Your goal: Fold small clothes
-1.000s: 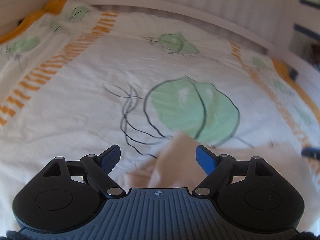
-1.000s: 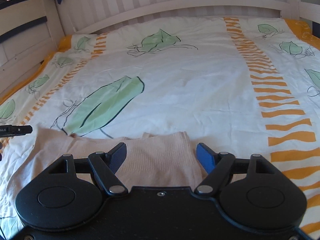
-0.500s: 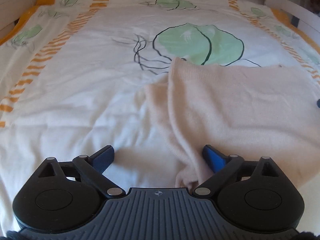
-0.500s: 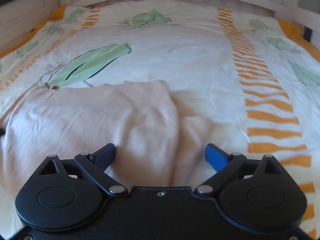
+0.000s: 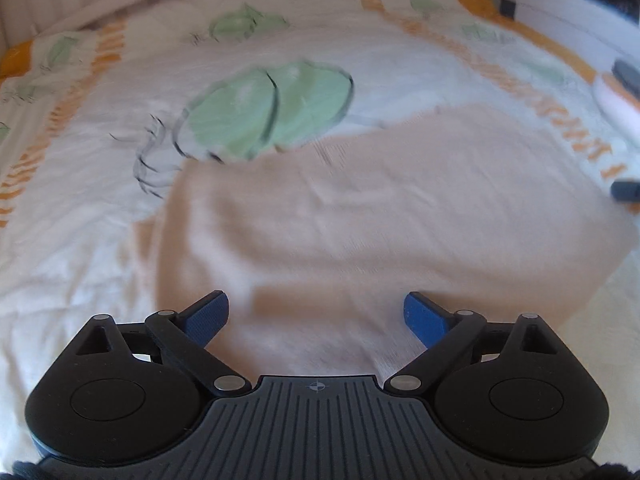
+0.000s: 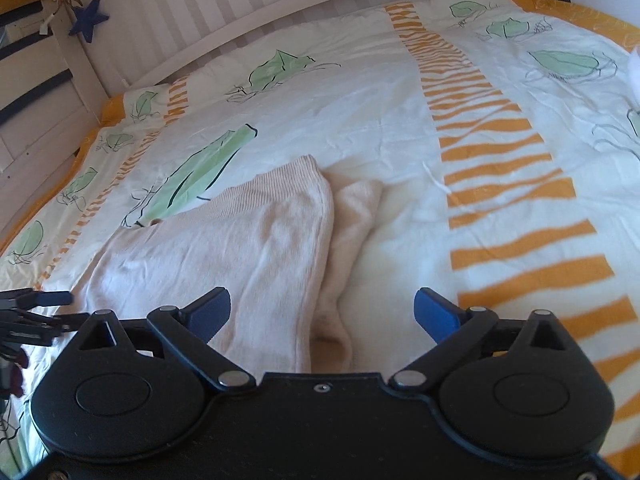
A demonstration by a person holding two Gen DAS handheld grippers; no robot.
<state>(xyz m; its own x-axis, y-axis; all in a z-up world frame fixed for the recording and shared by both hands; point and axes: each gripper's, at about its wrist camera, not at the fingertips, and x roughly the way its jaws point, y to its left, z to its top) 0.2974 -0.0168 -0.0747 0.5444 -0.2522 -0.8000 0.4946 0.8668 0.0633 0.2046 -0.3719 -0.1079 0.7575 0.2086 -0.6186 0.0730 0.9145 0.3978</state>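
Observation:
A pale peach knitted garment [image 5: 380,208] lies spread on the bed cover [image 5: 100,240]; the left wrist view is blurred. My left gripper [image 5: 316,316] hovers over its near left part, open, with nothing pinched. In the right wrist view the garment [image 6: 224,240] lies folded over, and a softer under-layer [image 6: 352,216] sticks out along its right edge. My right gripper [image 6: 322,312] hangs above that edge. Its jaws are opening and the pads do not press on the cloth. The left gripper's fingers [image 6: 52,299] show at the left edge.
The white bed cover [image 6: 360,120] has green leaf prints and orange stripes. A white slatted headboard [image 6: 240,0] closes the far side, with a blue star [image 6: 90,16] hanging at the left. A blurred white and dark object [image 5: 616,108] lies at the right edge.
Both grippers have drawn back towards the near side and spread wider. The garment, earlier between the left fingers, now lies loose on the cover with more of it in view.

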